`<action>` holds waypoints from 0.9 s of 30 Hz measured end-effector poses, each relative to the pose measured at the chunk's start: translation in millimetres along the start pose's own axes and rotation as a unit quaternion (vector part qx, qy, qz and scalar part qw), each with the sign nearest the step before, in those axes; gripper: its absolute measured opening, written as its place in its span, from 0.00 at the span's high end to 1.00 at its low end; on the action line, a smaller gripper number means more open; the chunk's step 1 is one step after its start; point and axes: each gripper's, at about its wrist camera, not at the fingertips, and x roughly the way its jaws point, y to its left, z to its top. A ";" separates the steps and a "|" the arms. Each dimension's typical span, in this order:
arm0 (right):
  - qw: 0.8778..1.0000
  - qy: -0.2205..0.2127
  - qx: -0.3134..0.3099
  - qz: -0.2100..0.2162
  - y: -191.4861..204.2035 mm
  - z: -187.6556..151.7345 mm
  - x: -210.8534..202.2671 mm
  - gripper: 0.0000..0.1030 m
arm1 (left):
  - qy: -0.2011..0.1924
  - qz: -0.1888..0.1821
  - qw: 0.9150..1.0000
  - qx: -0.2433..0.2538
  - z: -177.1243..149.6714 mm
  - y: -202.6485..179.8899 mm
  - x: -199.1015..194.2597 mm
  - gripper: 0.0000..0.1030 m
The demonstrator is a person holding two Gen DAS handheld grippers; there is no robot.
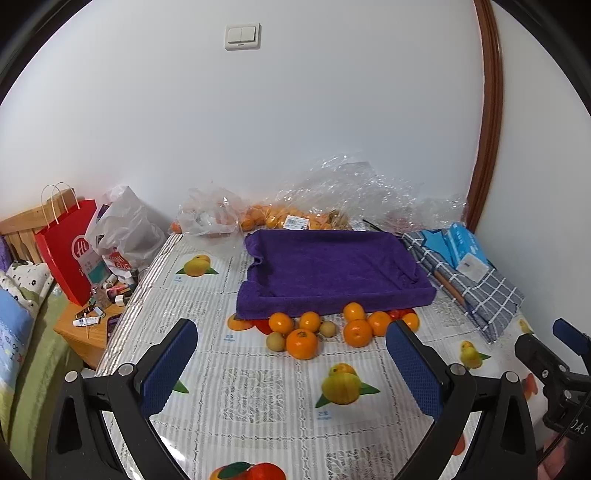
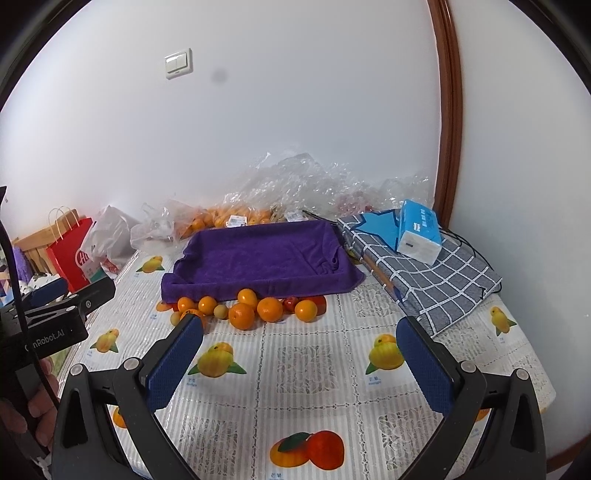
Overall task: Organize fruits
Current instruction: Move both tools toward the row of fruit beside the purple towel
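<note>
A white wall with a double light switch (image 1: 242, 36) backs a table (image 1: 258, 387) covered in a fruit-printed plastic cloth. Near the far side of the table sits a tray draped in a purple towel (image 1: 328, 273), its bed bare. Just in front of its near edge lies a loose cluster of mandarins (image 1: 302, 343), some touching one another, with two or three small tan round fruits (image 1: 327, 328) among them, possibly longans, though the view is too coarse to be sure. Something red (image 2: 320, 303) peeks from under the towel's edge. Behind the tray, against the wall, are crumpled clear plastic bags (image 1: 354, 184), one holding more mandarins. To the right lies a grey checked cloth (image 2: 439, 273) with a blue tissue pack (image 2: 419, 232) on top. A red paper bag (image 1: 68, 251) stands off the table's left end.

The left gripper (image 1: 291, 343) hovers above the table short of the fruit, blue pads spread wide, holding nothing. The right gripper (image 2: 300, 334) hovers likewise, spread and empty.
</note>
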 end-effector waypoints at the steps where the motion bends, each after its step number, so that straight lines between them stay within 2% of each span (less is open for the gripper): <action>1: 1.000 0.005 -0.001 -0.001 -0.2 -0.2 4.2 0.00 | 0.003 0.001 1.000 0.000 -0.3 0.3 3.3 0.00; 9: 0.999 0.025 -0.017 -0.017 -1.0 2.2 35.2 0.00 | 0.021 0.000 1.000 -0.008 1.4 8.8 33.6 0.00; 14: 0.999 0.040 -0.005 -0.012 -8.2 -1.3 58.1 0.00 | 0.036 0.004 0.999 0.000 -2.5 15.0 57.1 0.00; 17: 0.999 0.044 -0.021 -0.002 -9.3 -5.8 73.0 0.00 | 0.046 -0.003 0.999 -0.006 -3.9 20.6 69.9 0.00; 21: 0.999 0.053 -0.014 -0.003 -15.2 -11.4 93.6 0.00 | 0.047 0.010 0.999 -0.006 -5.8 26.8 84.3 0.00; 25: 1.000 0.022 0.013 -0.005 -26.6 -20.7 107.6 0.00 | 0.066 0.020 0.998 -0.007 -13.6 35.2 104.1 0.00; 27: 1.000 0.017 0.010 0.008 -30.0 -25.4 116.1 0.01 | 0.074 0.021 0.997 -0.010 -18.5 40.4 114.1 0.00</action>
